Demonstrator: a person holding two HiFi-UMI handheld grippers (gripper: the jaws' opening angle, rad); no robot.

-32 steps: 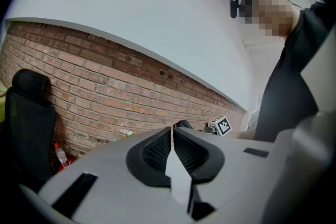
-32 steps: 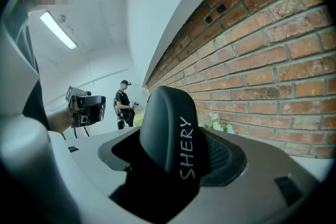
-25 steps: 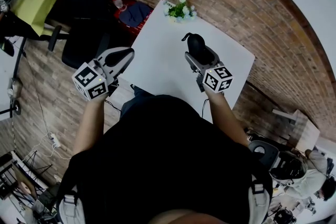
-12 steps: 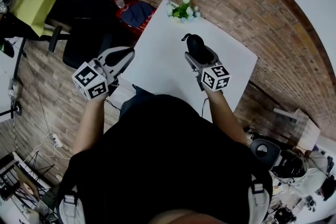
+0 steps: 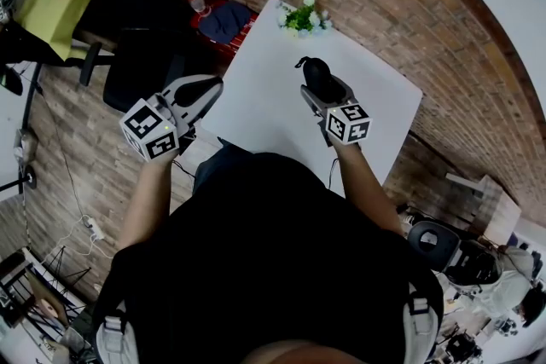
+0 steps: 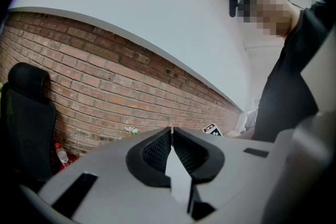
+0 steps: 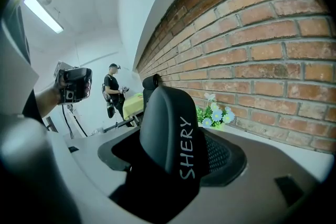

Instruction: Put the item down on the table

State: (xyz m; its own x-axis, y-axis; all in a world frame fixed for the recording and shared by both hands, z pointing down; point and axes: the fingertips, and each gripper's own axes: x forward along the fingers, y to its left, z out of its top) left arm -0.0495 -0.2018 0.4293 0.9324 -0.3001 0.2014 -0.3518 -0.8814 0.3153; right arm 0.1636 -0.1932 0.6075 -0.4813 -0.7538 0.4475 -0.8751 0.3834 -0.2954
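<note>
Right tool (image 5: 324,94) clenched on the black item (image 5: 316,72), held over the middle of the white tabletop (image 5: 264,111); left tool (image 5: 198,89) closed on nothing, its jaws meeting, off the near-left edge. Over the last second almost nothing shifts — the right tool keeps its place and grip, the left drifts slightly — so the set-down appears not yet begun. The item's long axis follows the line of the jaws, its rounded end pointing away from the person toward the flowers (image 5: 300,17) at the far corner. Whether it touches the surface cannot be told.
</note>
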